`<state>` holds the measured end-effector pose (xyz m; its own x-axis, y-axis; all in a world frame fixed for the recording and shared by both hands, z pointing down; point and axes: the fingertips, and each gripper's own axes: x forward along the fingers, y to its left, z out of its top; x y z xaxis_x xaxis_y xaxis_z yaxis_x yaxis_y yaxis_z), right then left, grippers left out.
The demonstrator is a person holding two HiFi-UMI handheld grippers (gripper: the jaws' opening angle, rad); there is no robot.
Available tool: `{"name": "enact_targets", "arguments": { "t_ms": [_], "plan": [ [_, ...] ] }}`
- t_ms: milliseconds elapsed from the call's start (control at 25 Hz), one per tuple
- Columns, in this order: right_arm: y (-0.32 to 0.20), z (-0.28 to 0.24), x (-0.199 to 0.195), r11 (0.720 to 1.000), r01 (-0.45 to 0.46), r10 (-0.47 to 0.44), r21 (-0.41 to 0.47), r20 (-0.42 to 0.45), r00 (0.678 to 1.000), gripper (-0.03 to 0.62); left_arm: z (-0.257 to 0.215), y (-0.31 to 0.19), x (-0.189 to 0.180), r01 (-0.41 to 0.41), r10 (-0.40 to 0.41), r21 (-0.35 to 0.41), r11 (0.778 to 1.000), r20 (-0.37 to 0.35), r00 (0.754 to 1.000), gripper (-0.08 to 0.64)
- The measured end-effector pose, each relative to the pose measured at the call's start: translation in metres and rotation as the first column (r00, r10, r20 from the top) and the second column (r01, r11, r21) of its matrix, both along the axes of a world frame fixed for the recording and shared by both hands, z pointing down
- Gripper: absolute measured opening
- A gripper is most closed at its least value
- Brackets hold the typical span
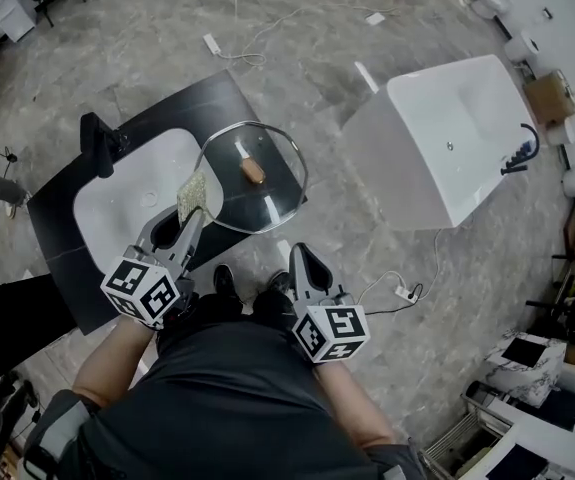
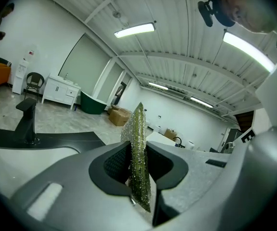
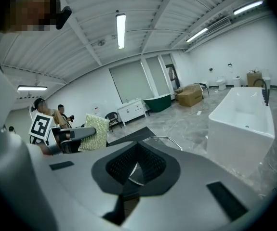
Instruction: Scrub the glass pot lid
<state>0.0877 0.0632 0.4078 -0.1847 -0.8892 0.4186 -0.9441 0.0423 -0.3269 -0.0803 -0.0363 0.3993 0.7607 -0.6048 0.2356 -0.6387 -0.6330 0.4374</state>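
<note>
The glass pot lid (image 1: pixel 270 155) with its wooden knob (image 1: pixel 253 171) lies flat on the black countertop (image 1: pixel 167 116), overhanging the right side of the white sink basin (image 1: pixel 127 198). My left gripper (image 1: pixel 189 214) is shut on a green-gold scrub pad (image 1: pixel 193 196), held upright at the lid's near-left rim. In the left gripper view the scrub pad (image 2: pixel 137 143) stands pinched between the jaws of that gripper (image 2: pixel 137 166). My right gripper (image 1: pixel 300 256) is shut and empty, just short of the lid's near edge. The right gripper view shows the lid's rim (image 3: pixel 163 140) beyond its closed jaws.
A black faucet (image 1: pixel 98 143) stands at the sink's left end. A white bathtub (image 1: pixel 447 138) sits on the floor to the right. A power strip and cable (image 1: pixel 403 290) lie on the floor near my right side. Cardboard boxes and toilets line the far wall.
</note>
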Motion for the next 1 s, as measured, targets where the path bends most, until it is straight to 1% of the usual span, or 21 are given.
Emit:
{"name": "enact_targets", "arguments": {
  "t_ms": [80, 200, 320, 400, 480, 600, 680, 720, 760, 800, 880, 960, 1000],
  "plan": [
    [-0.014, 0.005, 0.004, 1.000, 0.013, -0.013, -0.005, 0.009, 1.000, 0.006, 0.014, -0.017, 0.002, 0.018, -0.017, -0.012, 1.000, 0.028, 0.999, 0.072],
    [-0.037, 0.010, 0.009, 0.998, 0.058, -0.058, -0.003, 0.023, 0.998, 0.006, 0.034, -0.038, 0.004, 0.051, -0.049, -0.022, 0.998, 0.078, 0.996, 0.072],
    [-0.062, 0.007, 0.022, 0.994, 0.108, -0.109, 0.016, 0.038, 0.993, 0.006, 0.053, -0.057, 0.007, 0.093, -0.088, -0.022, 0.995, 0.150, 0.985, 0.072],
    [-0.079, 0.005, 0.033, 0.990, 0.136, -0.138, 0.028, 0.051, 0.989, 0.006, 0.069, -0.068, 0.011, 0.110, -0.102, -0.024, 0.994, 0.214, 0.971, 0.072],
    [-0.092, 0.007, 0.042, 0.985, 0.169, -0.170, 0.029, 0.071, 0.983, 0.006, 0.089, -0.078, 0.015, 0.110, -0.097, -0.030, 0.994, 0.286, 0.953, 0.072],
    [-0.106, 0.016, 0.047, 0.972, 0.235, -0.234, 0.008, 0.105, 0.966, 0.006, 0.120, -0.097, 0.021, 0.088, -0.065, -0.037, 0.995, 0.406, 0.912, 0.072],
    [-0.112, 0.023, 0.042, 0.958, 0.288, -0.285, -0.010, 0.122, 0.951, 0.006, 0.136, -0.107, 0.024, 0.037, -0.018, -0.029, 0.999, 0.495, 0.869, 0.072],
    [-0.114, 0.027, 0.038, 0.950, 0.311, -0.306, -0.019, 0.131, 0.943, 0.006, 0.143, -0.110, 0.027, -0.004, 0.016, -0.023, 1.000, 0.541, 0.841, 0.072],
    [-0.115, 0.030, 0.034, 0.944, 0.330, -0.323, -0.027, 0.139, 0.936, 0.006, 0.149, -0.113, 0.031, -0.055, 0.055, -0.018, 0.998, 0.587, 0.808, 0.072],
    [-0.116, 0.031, 0.030, 0.938, 0.344, -0.336, -0.034, 0.146, 0.931, 0.006, 0.156, -0.115, 0.036, -0.111, 0.095, -0.014, 0.994, 0.631, 0.770, 0.072],
    [-0.115, 0.031, 0.024, 0.932, 0.359, -0.349, -0.047, 0.150, 0.925, 0.006, 0.171, -0.118, 0.044, -0.218, 0.167, -0.019, 0.976, 0.712, 0.682, 0.072],
    [-0.114, 0.031, 0.023, 0.932, 0.356, -0.346, -0.060, 0.141, 0.928, 0.006, 0.188, -0.124, 0.043, -0.288, 0.214, -0.044, 0.957, 0.777, 0.592, 0.072],
    [-0.114, 0.032, 0.023, 0.935, 0.349, -0.338, -0.067, 0.134, 0.931, 0.006, 0.197, -0.129, 0.040, -0.307, 0.231, -0.061, 0.950, 0.798, 0.556, 0.072]
  ]
}}
